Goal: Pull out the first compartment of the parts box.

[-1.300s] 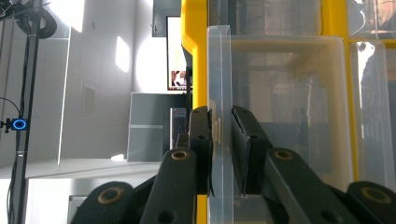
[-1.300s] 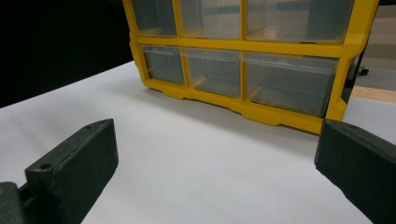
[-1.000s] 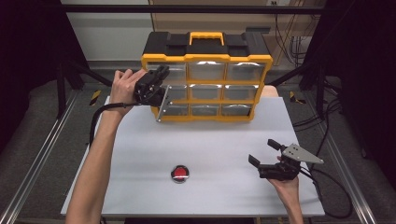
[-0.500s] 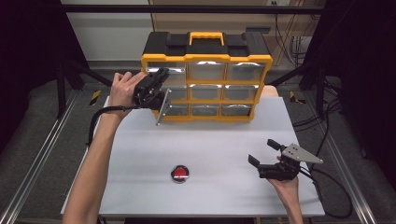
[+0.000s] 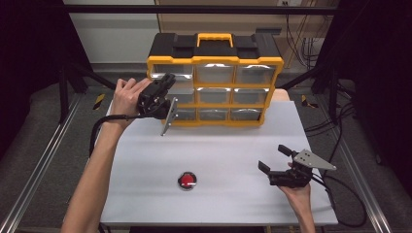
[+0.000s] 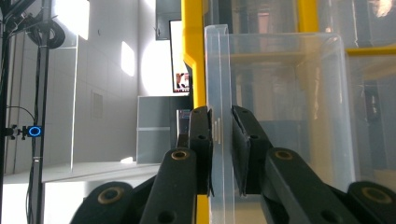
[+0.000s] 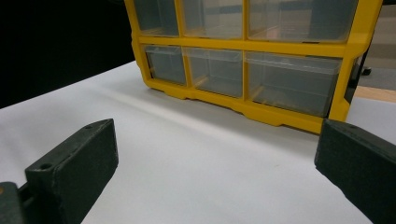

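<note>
At the frame's centre-left, the left gripper [image 5: 165, 97] clamps the front lip of a clear plastic drawer [image 6: 280, 107] at the yellow 9-drawer organiser [image 5: 216, 63]. The right gripper [image 5: 277, 160] rests released at lower right, beyond a small red round button [image 5: 187, 180].

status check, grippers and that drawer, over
Left gripper shut on clear drawer front at organizer. Right gripper open, idle over table. Red button lies apart.
</note>
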